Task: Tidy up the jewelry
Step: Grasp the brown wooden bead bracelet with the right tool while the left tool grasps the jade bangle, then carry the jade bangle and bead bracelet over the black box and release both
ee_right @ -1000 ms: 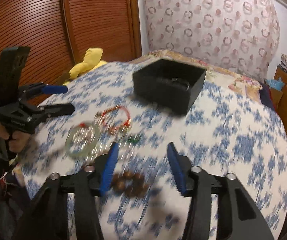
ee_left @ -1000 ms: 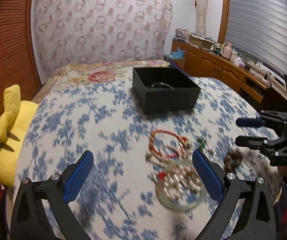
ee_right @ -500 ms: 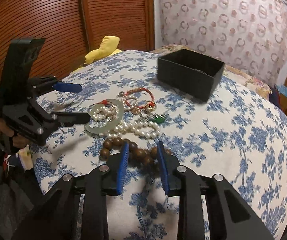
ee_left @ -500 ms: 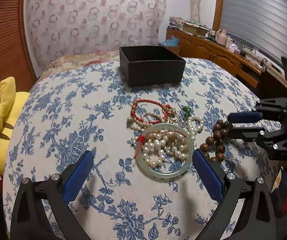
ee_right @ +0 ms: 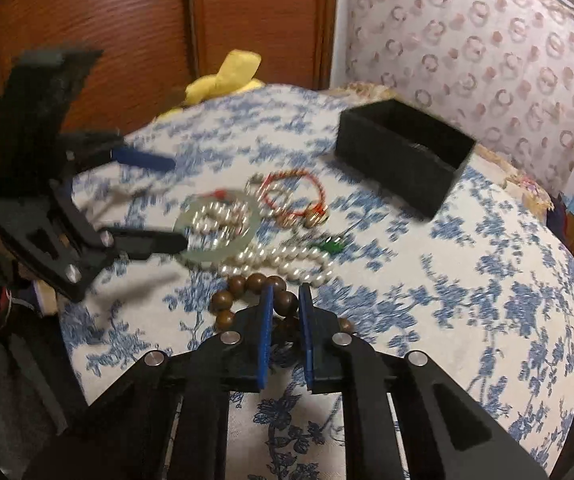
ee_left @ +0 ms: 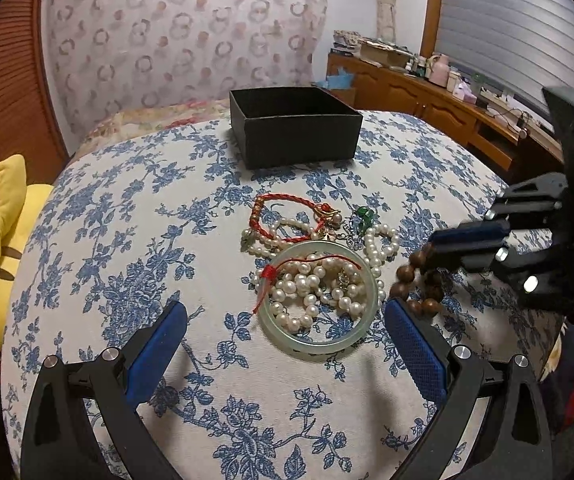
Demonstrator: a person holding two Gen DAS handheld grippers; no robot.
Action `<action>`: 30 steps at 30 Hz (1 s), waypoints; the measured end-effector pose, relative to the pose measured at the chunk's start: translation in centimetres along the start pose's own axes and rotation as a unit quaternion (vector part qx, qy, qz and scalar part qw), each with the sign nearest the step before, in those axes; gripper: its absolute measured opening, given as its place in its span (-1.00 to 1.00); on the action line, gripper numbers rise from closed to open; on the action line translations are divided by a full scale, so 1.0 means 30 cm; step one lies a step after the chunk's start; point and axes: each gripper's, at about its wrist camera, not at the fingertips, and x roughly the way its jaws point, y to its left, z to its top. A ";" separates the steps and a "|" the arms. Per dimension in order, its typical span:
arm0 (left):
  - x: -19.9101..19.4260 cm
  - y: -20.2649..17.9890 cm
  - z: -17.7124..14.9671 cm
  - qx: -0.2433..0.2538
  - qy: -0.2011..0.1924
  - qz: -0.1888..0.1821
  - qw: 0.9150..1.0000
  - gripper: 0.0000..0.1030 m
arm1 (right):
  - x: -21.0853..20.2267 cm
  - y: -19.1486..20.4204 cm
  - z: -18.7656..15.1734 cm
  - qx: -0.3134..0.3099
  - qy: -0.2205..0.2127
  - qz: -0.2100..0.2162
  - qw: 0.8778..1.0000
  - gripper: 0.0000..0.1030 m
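Observation:
A pile of jewelry lies on the blue-flowered cloth: a pale jade bangle point(ee_left: 319, 340) around pearl strands point(ee_left: 311, 288), a red cord bracelet point(ee_left: 283, 216) and a green pendant point(ee_left: 364, 214). My right gripper point(ee_right: 285, 300) is shut on a brown wooden bead bracelet point(ee_right: 247, 284), which it lifts off the cloth; it also shows in the left wrist view point(ee_left: 419, 280). My left gripper point(ee_left: 287, 340) is open, low over the bangle. A black open box point(ee_left: 295, 128) stands behind the pile.
A yellow plush toy point(ee_left: 3, 240) lies at the left edge of the round table. A wooden sideboard with clutter point(ee_left: 439, 92) runs along the right wall. A brown slatted wardrobe point(ee_right: 207, 20) stands behind the table.
My right gripper has closed on the brown bead bracelet and raised it. My left gripper has come lower and closer to the bangle, still open.

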 end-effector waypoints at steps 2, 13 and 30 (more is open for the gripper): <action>0.010 -0.008 0.003 0.002 0.005 0.000 1.000 0.85 | -0.042 -0.024 0.007 0.015 -0.026 -0.006 1.000 -0.72; 0.058 -0.037 0.038 0.005 0.029 -0.001 1.000 0.85 | -0.201 -0.098 0.066 0.045 -0.096 -0.037 0.994 -0.72; 0.075 -0.033 0.048 0.001 0.028 -0.006 1.000 0.34 | -0.183 -0.097 0.065 0.056 -0.099 -0.040 0.993 -0.72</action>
